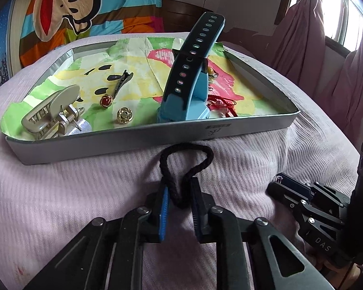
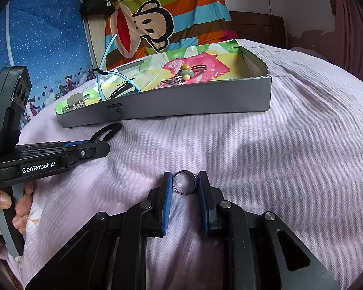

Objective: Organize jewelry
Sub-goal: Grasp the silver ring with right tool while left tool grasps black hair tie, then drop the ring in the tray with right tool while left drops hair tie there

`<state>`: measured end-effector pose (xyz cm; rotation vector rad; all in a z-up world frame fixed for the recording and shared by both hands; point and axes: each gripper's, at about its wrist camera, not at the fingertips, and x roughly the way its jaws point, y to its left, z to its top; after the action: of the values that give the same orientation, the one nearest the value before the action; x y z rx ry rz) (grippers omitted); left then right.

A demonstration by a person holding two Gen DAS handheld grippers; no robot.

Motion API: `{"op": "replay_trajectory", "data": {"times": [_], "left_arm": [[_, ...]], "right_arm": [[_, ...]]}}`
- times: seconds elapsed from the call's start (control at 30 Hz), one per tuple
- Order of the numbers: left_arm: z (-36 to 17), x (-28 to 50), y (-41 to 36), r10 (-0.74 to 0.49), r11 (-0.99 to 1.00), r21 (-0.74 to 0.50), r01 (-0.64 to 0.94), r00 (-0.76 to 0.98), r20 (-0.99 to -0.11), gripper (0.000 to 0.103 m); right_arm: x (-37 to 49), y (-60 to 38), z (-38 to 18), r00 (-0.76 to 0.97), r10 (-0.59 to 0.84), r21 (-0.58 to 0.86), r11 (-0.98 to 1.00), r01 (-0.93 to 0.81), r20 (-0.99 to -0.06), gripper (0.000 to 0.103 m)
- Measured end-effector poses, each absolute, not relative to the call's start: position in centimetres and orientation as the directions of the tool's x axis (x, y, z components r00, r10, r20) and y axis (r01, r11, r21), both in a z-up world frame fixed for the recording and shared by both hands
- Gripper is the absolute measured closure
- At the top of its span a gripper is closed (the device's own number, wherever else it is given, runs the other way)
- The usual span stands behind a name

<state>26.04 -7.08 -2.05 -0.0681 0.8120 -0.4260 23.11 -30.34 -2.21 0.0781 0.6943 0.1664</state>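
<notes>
Pink ribbed bedspread (image 2: 266, 149) covers the work surface; grey shallow tray (image 1: 133, 142) sits on it, lined with a bright painted paper sheet (image 1: 138, 72).

Left gripper (image 1: 179, 193): jaws drawn nearly together, pads pinching the narrow end of a black braided hair tie (image 1: 181, 166). The loop of the tie lies on the bedspread just in front of the tray's near wall, outside the tray. In the right wrist view the same gripper (image 2: 101, 142) comes in from the left, with a person's hand (image 2: 4, 205) on its handle.

Right gripper (image 2: 184, 183): jaws closed onto a small silver ring (image 2: 183, 182), one pad on each side of the band. The ring stands roughly upright on the bedspread, well short of the tray. In the left wrist view this gripper's tip (image 1: 282, 183) lies to the right, on the cloth.

Tray contents, left wrist view: beige claw clip (image 1: 53, 113) at the near left corner; red-and-gold stud (image 1: 106, 101) and gold stud (image 1: 124, 114) apart from each other near the middle; dark slim hair clip (image 1: 122, 82) behind them; blue watch-style band (image 1: 188, 72) arching upward from the near wall; red cord bracelet (image 1: 222, 104) just right of its base. Right wrist view adds a beaded charm (image 2: 185, 72) on a dark loop toward the far right end.
</notes>
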Motion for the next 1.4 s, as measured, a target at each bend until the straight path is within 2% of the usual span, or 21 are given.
{"op": "replay_trajectory", "data": {"times": [0.07, 0.13, 0.6, 0.9, 1.4], "left_arm": [[-2.0, 25.9, -6.9, -0.405, 0.910, -0.231, 0.345, 0.611, -0.681, 0.096], [-1.9, 25.6, -6.7, -0.407, 0.910, -0.242, 0.337, 0.616, -0.674, 0.097], [-2.8, 21.4, -3.3, -0.420, 0.902, -0.370, 0.223, 0.656, -0.627, 0.097], [-2.5, 20.0, -4.0, -0.387, 0.921, -0.304, 0.244, 0.664, -0.640, 0.097], [-1.0, 19.6, -4.5, -0.401, 0.916, -0.275, 0.292, 0.677, -0.617, 0.097]], "right_arm": [[23.1, -30.4, -2.2, 0.756, 0.179, 0.127, 0.984, -0.127, -0.630, 0.084], [23.0, -30.4, -2.2, 0.756, 0.181, 0.129, 0.983, -0.129, -0.628, 0.084], [21.8, -30.1, -1.8, 0.762, 0.245, 0.153, 0.970, -0.192, -0.600, 0.084], [20.9, -29.3, -1.2, 0.763, 0.274, 0.137, 0.961, -0.240, -0.586, 0.084], [19.8, -29.8, 0.6, 0.789, 0.307, 0.151, 0.951, -0.268, -0.532, 0.084]]}}
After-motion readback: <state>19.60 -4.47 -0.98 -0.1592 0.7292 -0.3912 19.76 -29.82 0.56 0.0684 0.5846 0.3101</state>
